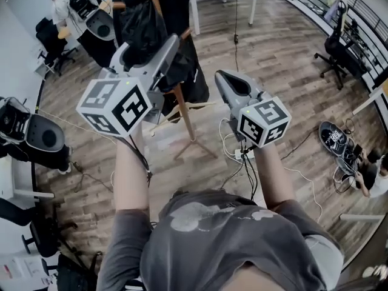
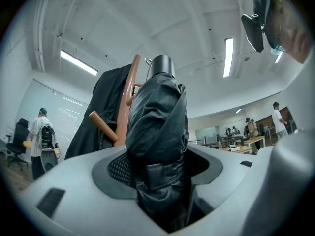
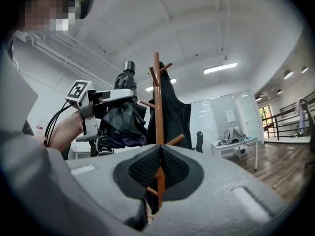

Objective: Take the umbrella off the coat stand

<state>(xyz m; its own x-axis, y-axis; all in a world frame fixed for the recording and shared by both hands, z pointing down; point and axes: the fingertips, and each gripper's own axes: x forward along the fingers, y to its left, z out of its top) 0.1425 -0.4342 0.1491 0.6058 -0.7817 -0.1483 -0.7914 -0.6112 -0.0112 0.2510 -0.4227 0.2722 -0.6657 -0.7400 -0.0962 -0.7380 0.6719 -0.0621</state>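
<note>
I can read no words or numbers anywhere. My left cube (image 1: 115, 108) and right cube (image 1: 264, 121) carry only square patterns. The sheet (image 3: 230, 115) on the glass right of the coat stand (image 3: 158, 107) is too small to read.

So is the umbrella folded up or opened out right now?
Folded. The black umbrella is a compact bundle, its canopy gathered in and held by a fastening strap; nothing is spread.

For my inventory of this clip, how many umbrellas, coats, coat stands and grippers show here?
umbrella: 1
coat: 1
coat stand: 1
grippers: 2 (left gripper, right gripper)
Total: 5
</note>
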